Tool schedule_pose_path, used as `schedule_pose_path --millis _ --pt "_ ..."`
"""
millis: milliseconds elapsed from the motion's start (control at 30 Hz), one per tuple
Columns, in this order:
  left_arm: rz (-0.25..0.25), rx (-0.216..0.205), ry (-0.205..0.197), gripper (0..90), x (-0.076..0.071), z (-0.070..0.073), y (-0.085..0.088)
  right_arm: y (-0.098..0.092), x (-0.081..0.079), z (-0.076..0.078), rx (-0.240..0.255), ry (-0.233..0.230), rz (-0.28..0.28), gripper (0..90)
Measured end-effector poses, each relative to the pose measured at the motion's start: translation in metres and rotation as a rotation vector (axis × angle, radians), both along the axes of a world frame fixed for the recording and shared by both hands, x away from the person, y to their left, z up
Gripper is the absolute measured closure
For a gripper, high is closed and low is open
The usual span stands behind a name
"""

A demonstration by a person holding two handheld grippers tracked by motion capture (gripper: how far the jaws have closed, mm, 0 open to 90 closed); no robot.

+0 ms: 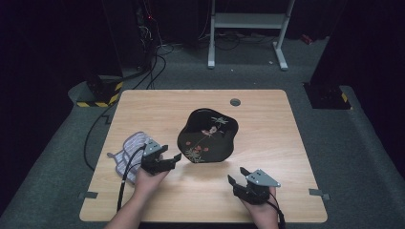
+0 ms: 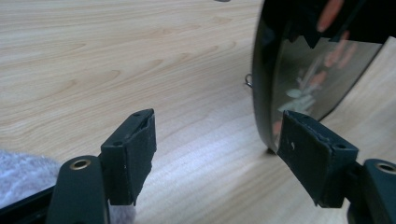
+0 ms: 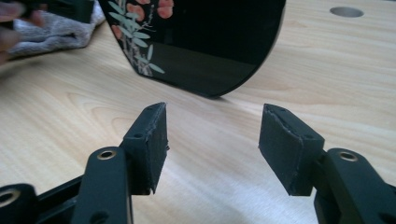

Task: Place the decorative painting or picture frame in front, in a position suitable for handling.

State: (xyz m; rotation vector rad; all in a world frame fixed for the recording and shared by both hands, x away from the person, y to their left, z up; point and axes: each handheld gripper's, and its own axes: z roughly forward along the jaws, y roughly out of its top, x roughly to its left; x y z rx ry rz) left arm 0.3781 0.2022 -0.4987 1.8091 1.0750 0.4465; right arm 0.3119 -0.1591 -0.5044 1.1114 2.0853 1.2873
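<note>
Two grippers stand over the wooden table (image 1: 267,114), both with jaws apart and nothing held. The left gripper (image 1: 168,155) sits just beside the near-left rim of the black lacquer tray (image 1: 208,136), one pad against that edge; the right gripper (image 1: 237,177) waits near, well clear. Risk: the glossy, scalloped tray appears tilted, so a nudge on its slick rim could slide or tip it. A soft striped cloth (image 1: 130,148) lies left.
</note>
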Motion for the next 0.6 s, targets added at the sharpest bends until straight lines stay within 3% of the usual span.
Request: schedule_pose_path --millis 233,333,433,533,600 --pt "-0.042 -0.018 -0.005 28.4 -0.025 -0.001 0.018 0.004 0.025 0.013 -0.009 -0.037 0.004 33.8" --pt "-0.049 0.002 -0.007 29.1 -0.036 -0.001 0.025 0.007 0.039 0.018 -0.001 -0.046 -0.001 33.3" --pt "-0.05 -0.003 0.012 29.0 -0.042 -0.001 0.033 0.014 0.054 0.021 -0.006 -0.041 0.005 33.5" --pt "-0.03 0.015 0.0 28.9 -0.047 0.001 0.04 0.02 0.071 0.023 -0.021 -0.033 0.003 32.9" --pt "-0.02 0.021 -0.004 28.9 -0.051 0.003 0.045 0.02 0.082 0.024 0.0 -0.024 0.002 32.3"
